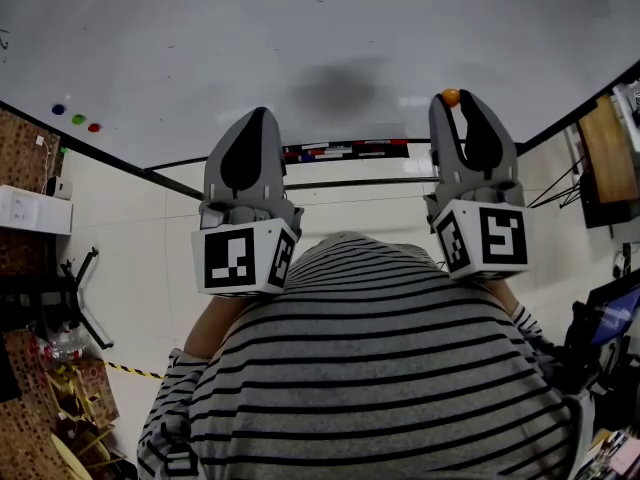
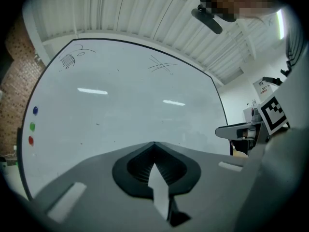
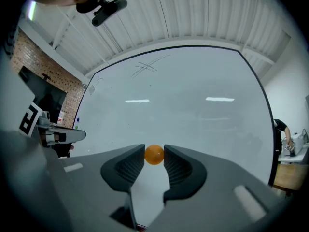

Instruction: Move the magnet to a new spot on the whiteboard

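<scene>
A small round orange magnet (image 3: 154,155) sits pinched between the tips of my right gripper (image 3: 154,156), which is shut on it in front of the whiteboard (image 3: 193,95). In the head view the same magnet (image 1: 450,97) shows at the right gripper's (image 1: 455,103) tip against the whiteboard (image 1: 300,38). My left gripper (image 1: 252,128) is held up beside it, jaws shut with nothing between them; in the left gripper view its tips (image 2: 154,144) meet and point at the bare whiteboard (image 2: 125,105).
Three small magnets, blue (image 1: 58,109), green (image 1: 78,119) and red (image 1: 94,127), cling at the board's left edge. A marker tray (image 1: 345,151) runs along the board's bottom rim. Faint pen marks (image 2: 161,65) sit near the board's top. A person's striped shirt (image 1: 370,368) fills the foreground.
</scene>
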`<state>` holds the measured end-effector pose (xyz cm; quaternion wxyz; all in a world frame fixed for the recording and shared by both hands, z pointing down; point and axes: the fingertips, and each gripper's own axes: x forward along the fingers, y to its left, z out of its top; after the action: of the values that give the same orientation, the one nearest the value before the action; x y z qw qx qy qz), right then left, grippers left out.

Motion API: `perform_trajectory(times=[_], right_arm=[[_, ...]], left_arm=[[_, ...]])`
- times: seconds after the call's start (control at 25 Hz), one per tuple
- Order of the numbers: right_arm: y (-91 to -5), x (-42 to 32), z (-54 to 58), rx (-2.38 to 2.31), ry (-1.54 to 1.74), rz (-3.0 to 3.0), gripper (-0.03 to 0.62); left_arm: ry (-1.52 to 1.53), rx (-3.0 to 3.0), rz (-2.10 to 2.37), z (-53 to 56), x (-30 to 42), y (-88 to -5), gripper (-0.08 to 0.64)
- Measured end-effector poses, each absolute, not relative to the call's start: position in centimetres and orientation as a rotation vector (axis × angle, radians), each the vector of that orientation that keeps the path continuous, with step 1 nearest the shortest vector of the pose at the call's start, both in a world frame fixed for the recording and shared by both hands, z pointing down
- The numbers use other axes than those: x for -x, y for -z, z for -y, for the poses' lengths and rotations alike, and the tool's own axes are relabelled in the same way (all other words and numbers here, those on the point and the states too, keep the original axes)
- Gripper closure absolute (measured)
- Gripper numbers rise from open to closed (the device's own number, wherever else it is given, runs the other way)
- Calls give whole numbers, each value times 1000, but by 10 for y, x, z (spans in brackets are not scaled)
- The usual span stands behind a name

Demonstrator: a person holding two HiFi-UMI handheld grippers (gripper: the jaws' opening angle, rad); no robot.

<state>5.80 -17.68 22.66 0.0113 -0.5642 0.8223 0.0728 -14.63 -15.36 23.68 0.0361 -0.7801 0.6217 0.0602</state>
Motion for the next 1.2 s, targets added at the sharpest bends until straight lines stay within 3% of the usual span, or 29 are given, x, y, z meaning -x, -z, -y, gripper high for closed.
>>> perform_trajectory(times=[0.4, 1.2], right_arm=[[-227, -60, 185, 1761, -218, -2552, 469], [-153, -56, 270, 1849, -545, -2338, 469]], left_arm=[[-177, 2397, -1919, 158, 142, -238, 545], [-145, 2379, -2011, 181, 177, -250, 545]])
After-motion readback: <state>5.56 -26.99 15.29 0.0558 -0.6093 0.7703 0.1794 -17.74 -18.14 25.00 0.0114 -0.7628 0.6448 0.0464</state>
